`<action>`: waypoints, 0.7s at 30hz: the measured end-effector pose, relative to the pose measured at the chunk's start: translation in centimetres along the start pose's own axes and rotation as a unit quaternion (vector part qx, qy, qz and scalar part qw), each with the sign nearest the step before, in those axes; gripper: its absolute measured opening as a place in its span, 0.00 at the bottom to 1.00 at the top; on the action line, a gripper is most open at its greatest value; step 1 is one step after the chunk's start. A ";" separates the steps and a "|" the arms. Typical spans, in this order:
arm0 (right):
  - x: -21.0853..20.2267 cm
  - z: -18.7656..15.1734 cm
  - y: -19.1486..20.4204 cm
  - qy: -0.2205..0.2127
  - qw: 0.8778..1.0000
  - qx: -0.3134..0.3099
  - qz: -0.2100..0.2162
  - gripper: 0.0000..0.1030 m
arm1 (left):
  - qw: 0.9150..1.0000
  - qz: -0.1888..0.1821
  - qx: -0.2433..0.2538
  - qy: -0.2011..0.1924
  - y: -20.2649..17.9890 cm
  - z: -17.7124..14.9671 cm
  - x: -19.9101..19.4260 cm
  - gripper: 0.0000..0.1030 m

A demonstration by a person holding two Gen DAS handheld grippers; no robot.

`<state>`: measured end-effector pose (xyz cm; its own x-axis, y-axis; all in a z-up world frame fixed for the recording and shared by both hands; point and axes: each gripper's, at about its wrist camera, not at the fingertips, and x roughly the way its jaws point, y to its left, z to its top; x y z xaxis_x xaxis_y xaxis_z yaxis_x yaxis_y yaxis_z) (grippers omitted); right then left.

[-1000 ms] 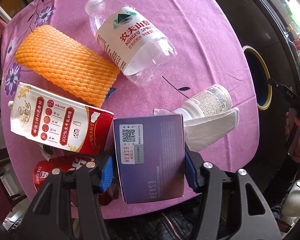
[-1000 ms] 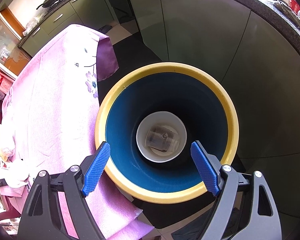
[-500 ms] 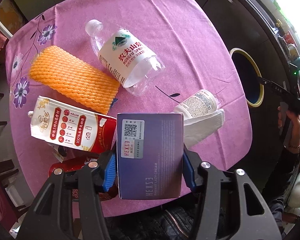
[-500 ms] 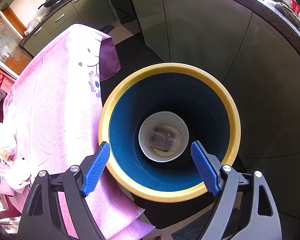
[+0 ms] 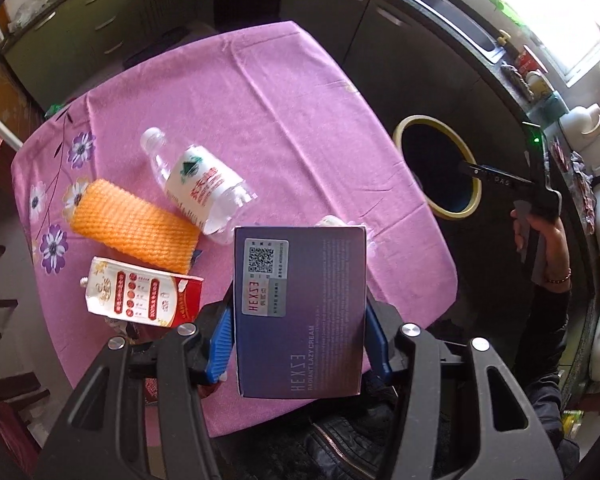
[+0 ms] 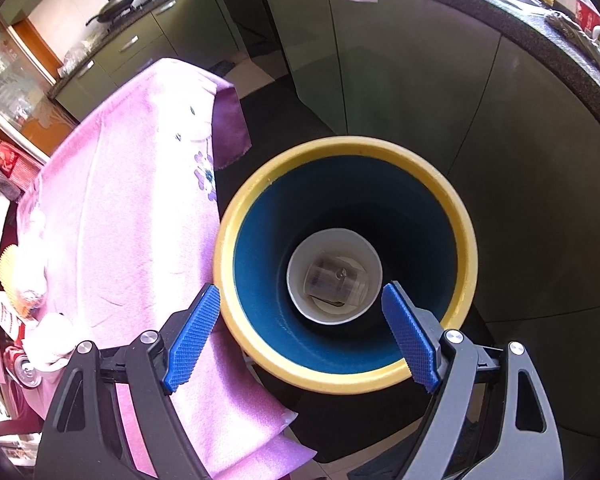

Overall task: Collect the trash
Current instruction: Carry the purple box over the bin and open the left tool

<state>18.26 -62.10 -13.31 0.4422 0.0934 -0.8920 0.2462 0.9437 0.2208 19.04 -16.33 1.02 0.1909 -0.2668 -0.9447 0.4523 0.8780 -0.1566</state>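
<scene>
Trash in our left tool [image 5: 298, 338] is a purple box [image 5: 300, 304], pinched at its two sides between the blue pads [image 5: 220, 344] and held above the near edge of the table [image 5: 260, 112], clear of the pink cloth. Behind it on the table lie a water bottle [image 5: 200, 184] on its side, an orange foam net [image 5: 134, 226] just left of the bottle, and a red-and-white carton [image 5: 140, 298] near the near-left corner. A white item peeks out past the box's far edge; we cannot tell what it is. Off the table's right edge stands the bin [image 5: 438, 168]. Our right tool [image 6: 300, 332] hangs above the bin [image 6: 260, 196], spread wide and holding nothing. A clear container [image 6: 336, 284] lies at the bin's white bottom.
</scene>
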 end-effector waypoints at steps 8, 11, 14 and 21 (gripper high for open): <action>-6.1 -2.9 -2.2 -0.069 0.997 0.026 0.022 0.80 | 0.992 -0.066 0.107 -0.028 -10.5 5.4 0.7 0.50; -8.2 -4.6 -3.1 -0.088 0.996 0.029 0.015 0.81 | 0.986 -0.083 0.141 -0.021 -14.5 7.7 3.3 0.50; -9.8 -6.3 -3.8 -0.101 0.994 0.031 0.005 0.81 | 0.980 -0.107 0.166 -0.003 -18.6 10.3 7.2 0.51; -11.9 -9.1 -5.8 -0.104 0.994 0.041 -0.002 0.81 | 0.978 -0.091 0.187 0.031 -24.9 15.2 18.5 0.51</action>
<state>3.69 -65.74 -7.58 0.6073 0.0141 -0.7944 0.3145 0.9139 0.2567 24.57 -49.23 -8.20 0.0303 -0.3698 -0.9286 0.7629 0.6088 -0.2176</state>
